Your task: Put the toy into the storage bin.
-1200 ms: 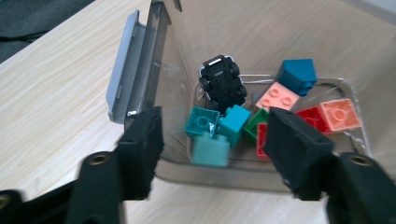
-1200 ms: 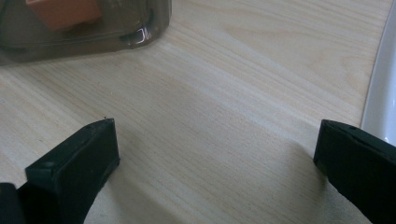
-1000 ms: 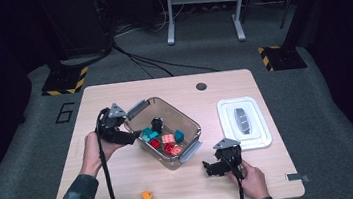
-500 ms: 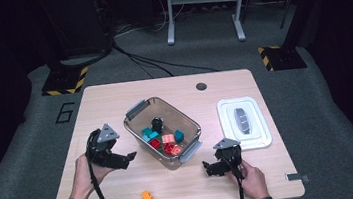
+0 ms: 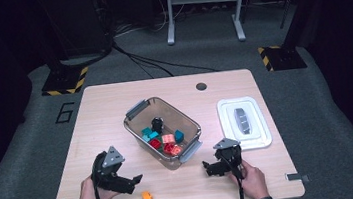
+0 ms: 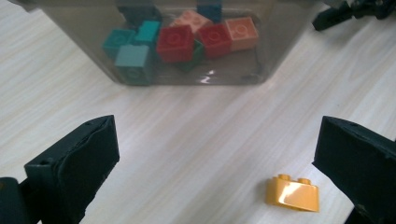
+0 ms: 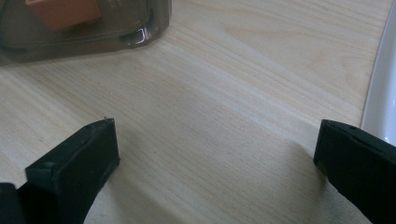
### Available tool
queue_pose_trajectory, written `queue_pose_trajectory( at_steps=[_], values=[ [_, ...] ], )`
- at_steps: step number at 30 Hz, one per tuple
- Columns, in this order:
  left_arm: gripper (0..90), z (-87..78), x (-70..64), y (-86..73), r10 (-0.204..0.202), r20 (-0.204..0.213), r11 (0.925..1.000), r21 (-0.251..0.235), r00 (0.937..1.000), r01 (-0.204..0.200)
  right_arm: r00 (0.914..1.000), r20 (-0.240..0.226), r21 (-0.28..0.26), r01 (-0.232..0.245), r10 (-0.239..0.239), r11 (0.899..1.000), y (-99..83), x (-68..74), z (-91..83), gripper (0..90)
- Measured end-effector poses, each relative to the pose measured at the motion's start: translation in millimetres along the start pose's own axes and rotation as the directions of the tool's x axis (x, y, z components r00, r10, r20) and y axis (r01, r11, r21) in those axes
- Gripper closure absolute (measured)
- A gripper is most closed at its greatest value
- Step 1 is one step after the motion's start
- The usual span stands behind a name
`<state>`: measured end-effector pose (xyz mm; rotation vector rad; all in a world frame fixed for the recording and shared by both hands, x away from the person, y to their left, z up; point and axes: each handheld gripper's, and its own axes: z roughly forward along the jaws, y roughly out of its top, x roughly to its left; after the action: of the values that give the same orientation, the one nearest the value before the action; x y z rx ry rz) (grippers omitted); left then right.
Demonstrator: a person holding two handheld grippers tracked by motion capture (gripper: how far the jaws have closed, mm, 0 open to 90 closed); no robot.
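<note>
A clear plastic bin [image 5: 140, 129] in the middle of the table holds several red, teal, pink and black bricks [image 5: 163, 139]. An orange brick [image 5: 147, 197] [image 6: 293, 192] lies alone on the wood near the front edge. My left gripper [image 5: 134, 181] [image 6: 219, 154] is open just left of and above it, jaws wide with the orange brick low between them, nearer the right jaw. My right gripper [image 5: 208, 168] [image 7: 219, 154] rests open on the table by the bin's near right corner, nothing between its jaws.
A white lid [image 5: 244, 122] with a grey handle lies at the right of the table, its edge [image 7: 380, 88] beside my right jaw. A round hole [image 5: 201, 86] sits near the table's far edge. Bare wood lies left of the bin.
My left gripper has drawn back from the bin's left side toward the front edge and now faces the orange brick. The right gripper has stayed put.
</note>
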<state>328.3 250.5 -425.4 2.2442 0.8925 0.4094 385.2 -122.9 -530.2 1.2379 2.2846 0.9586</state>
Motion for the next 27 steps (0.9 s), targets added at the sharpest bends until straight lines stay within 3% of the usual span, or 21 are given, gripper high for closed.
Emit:
queue_pose_trajectory(
  at_steps=[14,15,20,27],
  values=[
    [0.0,24.9,-32.2,-26.4,0.008,0.070,0.9988,0.048,0.9975,-0.011,1.0000,0.000,0.000,0.000,0.000,1.000,0.0,0.0,0.0,0.0],
    [1.0,27.8,-34.1,-28.8,0.007,0.090,0.9984,0.054,0.9960,-0.012,1.0000,0.000,0.000,0.000,0.000,1.000,0.0,0.0,0.0,0.0],
    [12.6,35.8,-41.4,-35.7,0.034,0.130,0.9933,0.105,0.9909,-0.048,1.0000,0.000,0.000,0.000,0.000,1.000,0.0,0.0,0.0,0.0],
    [29.4,40.4,-45.7,-42.6,0.056,0.127,0.9928,0.098,0.9904,-0.069,1.0000,0.000,0.000,0.000,0.000,1.000,0.0,0.0,0.0,0.0]
  ],
)
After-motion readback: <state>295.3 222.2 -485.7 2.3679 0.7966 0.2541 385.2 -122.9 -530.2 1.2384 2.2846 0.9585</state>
